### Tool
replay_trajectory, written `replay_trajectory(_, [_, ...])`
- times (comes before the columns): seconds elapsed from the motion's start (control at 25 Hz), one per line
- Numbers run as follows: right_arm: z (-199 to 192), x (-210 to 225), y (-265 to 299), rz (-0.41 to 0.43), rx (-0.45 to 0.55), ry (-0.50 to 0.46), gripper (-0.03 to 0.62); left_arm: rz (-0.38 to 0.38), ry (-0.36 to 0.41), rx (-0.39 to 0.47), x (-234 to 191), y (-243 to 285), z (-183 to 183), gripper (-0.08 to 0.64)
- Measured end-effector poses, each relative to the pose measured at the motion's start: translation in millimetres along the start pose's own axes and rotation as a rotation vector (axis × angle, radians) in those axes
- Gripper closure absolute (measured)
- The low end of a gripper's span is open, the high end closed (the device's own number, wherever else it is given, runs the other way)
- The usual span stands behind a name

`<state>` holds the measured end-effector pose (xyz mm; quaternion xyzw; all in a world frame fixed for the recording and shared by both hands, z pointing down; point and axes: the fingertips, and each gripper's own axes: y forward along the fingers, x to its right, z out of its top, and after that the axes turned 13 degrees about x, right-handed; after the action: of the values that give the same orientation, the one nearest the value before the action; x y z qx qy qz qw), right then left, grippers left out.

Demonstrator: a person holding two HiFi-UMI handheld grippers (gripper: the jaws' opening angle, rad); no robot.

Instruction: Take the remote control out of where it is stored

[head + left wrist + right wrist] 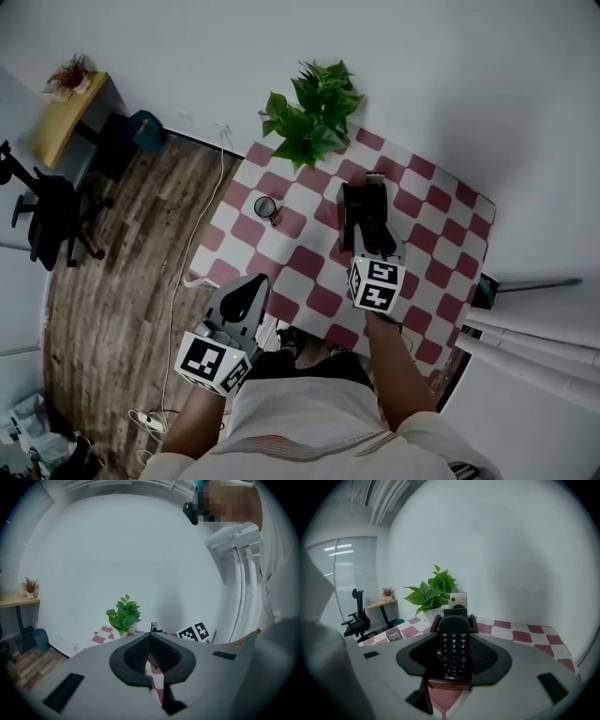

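Table [431, 281] far edge: holder [449, 684] props remote control [453, 644] upright, so right gripper [454, 656] straddles it, jaws spread; left gripper [151, 637] idle, jaws together.

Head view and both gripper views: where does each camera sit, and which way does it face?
Head view: on the person's head, steeply down at the checkered table; shows left gripper, right gripper, forearms.
Left gripper view: on that gripper, along its shut jaws toward the wall; shirt at right.
Right gripper view: on that gripper, along its open jaws at the remote control in its holder.
Shared: all three show the potted plant.
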<state>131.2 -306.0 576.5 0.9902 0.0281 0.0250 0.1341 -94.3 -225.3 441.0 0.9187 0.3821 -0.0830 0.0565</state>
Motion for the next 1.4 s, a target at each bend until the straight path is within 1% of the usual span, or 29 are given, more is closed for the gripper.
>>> replay_trajectory(0.12, [-3.9,1.6,2.1,-0.024,-0.006,-0.002,0.394,0.004,-0.006,-0.005,-3.7,-1.5,-2.8,0.554])
replay_trajectory(0.24, [2.9,1.2,-1.3,-0.023,0.016,-0.013,0.396,-0.001,-0.008,-0.003,-4.5,-0.6,-2.7,0.554])
replay_trajectory(0.36, [25.7,0.9,-13.4,-0.003,0.079,-0.017,0.396,-0.012,-0.008,0.004,-1.2,1.1,-1.0,0.554])
replay_trajectory(0.56, [77.3,5.4,-47.5,0.064,0.172,-0.044,0.396,-0.045,-0.005,0.019,12.2,9.0,2.8,0.553])
replay_trajectory(0.64, [94.1,13.6,-64.9,0.081,0.182,-0.06,0.396,-0.063,-0.003,0.025,19.4,12.9,5.4,0.553])
replay_trajectory(0.72, [102.2,28.0,-81.7,0.082,0.16,-0.087,0.396,-0.079,0.001,0.03,26.9,15.7,7.5,0.554])
replay_trajectory(0.88, [95.4,75.3,-105.7,0.055,0.044,-0.155,0.397,-0.109,-0.004,0.038,40.7,22.2,7.5,0.554])
replay_trajectory(1.04, [69.5,129.5,-116.9,0.033,-0.136,-0.22,0.397,-0.135,-0.009,0.045,57.1,30.5,8.4,0.554])
replay_trajectory(1.24, [23.6,184.2,-108.8,0.069,-0.396,-0.302,0.397,-0.153,-0.013,0.041,75.3,38.3,6.0,0.554])
replay_trajectory(1.4, [-19.2,224.5,-90.0,0.118,-0.618,-0.41,0.397,-0.139,-0.013,0.025,82.7,36.8,-0.8,0.553])
